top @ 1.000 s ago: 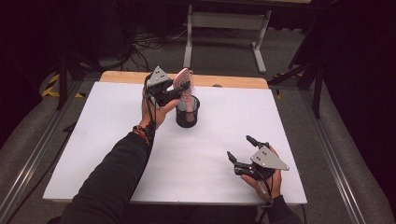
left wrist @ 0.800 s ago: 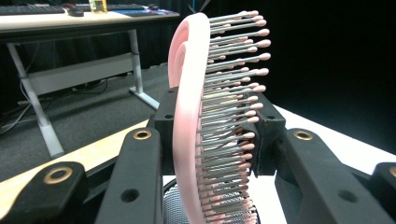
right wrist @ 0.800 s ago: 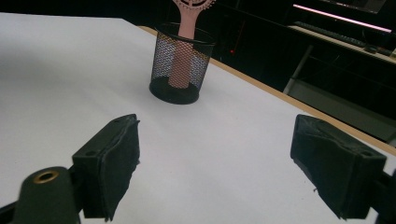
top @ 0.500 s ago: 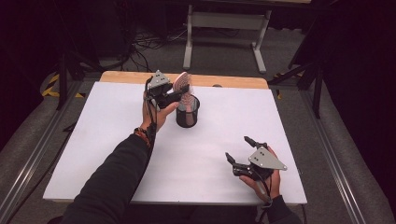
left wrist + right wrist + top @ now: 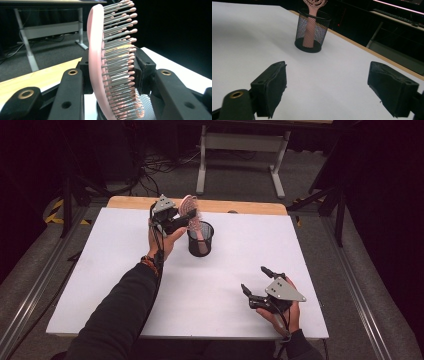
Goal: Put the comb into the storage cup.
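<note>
Jaws of the right gripper [image 5: 256,282] stand wide apart with nothing between them, resting in the person's hand near the front right corner of the white table [image 5: 100,285], so little can go wrong there unless it swings toward the middle. Farther back, near the middle of the table's far edge, the left gripper [image 5: 186,218] has its jaws on the oval head of the pink plastic hairbrush with metal pins [image 5: 190,210], one pad on the smooth back and the other on the bristle tips; the jaws have just been opening a little, with the brush head between them. In the left gripper view the pads appear to touch it on both sides, though how firmly I cannot tell. The brush stands handle-down in the black wire-mesh cylindrical cup [image 5: 200,239], leaning toward one side of the rim. The likely trouble, as I judge it: a loosening grip on springy pins lets the head slip, and the top-heavy brush falls against the rim and tips the light cup. Pulling the gripper away sideways could also snag the pins and drag the cup toward the far wooden edge.
</note>
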A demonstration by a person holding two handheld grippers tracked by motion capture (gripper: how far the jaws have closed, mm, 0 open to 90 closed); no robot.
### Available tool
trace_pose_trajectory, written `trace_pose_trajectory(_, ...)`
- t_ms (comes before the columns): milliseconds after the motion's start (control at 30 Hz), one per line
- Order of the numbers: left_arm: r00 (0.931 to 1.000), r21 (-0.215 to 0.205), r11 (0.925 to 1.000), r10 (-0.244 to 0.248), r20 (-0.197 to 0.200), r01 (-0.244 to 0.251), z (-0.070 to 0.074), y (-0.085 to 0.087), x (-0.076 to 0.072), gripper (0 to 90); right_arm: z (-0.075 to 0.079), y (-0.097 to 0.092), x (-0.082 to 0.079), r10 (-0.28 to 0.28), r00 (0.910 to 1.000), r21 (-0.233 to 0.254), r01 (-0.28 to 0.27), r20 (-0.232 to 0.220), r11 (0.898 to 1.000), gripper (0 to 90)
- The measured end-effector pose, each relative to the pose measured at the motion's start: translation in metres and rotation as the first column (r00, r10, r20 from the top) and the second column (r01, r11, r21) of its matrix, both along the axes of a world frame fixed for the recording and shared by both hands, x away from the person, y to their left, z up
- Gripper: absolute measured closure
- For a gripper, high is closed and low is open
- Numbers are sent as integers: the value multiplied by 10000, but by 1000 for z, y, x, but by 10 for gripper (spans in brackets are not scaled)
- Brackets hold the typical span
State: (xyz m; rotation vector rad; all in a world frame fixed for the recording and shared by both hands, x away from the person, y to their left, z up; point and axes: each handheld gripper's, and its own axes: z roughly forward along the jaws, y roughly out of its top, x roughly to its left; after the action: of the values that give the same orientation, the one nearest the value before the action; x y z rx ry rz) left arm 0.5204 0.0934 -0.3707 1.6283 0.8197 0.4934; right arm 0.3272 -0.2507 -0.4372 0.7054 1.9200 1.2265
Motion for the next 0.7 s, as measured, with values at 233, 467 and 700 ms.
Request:
trace_pose_trajectory(233,9995,29,9998,177,-253,-177,-5,9,4,573,-1,0,1,-21,10000,-86,20,-61,10000,165)
trace_pose_trajectory(467,9986,-49,9993,360,-393,-362,-9,16,7,558,-2,1,1,-17,10000,-129,16,-83,9999,165)
trace_pose_trajectory(700,9979,-69,9989,461,-459,-464,-11,22,8,554,-2,1,1,-7,10000,-169,5,-96,9999,166)
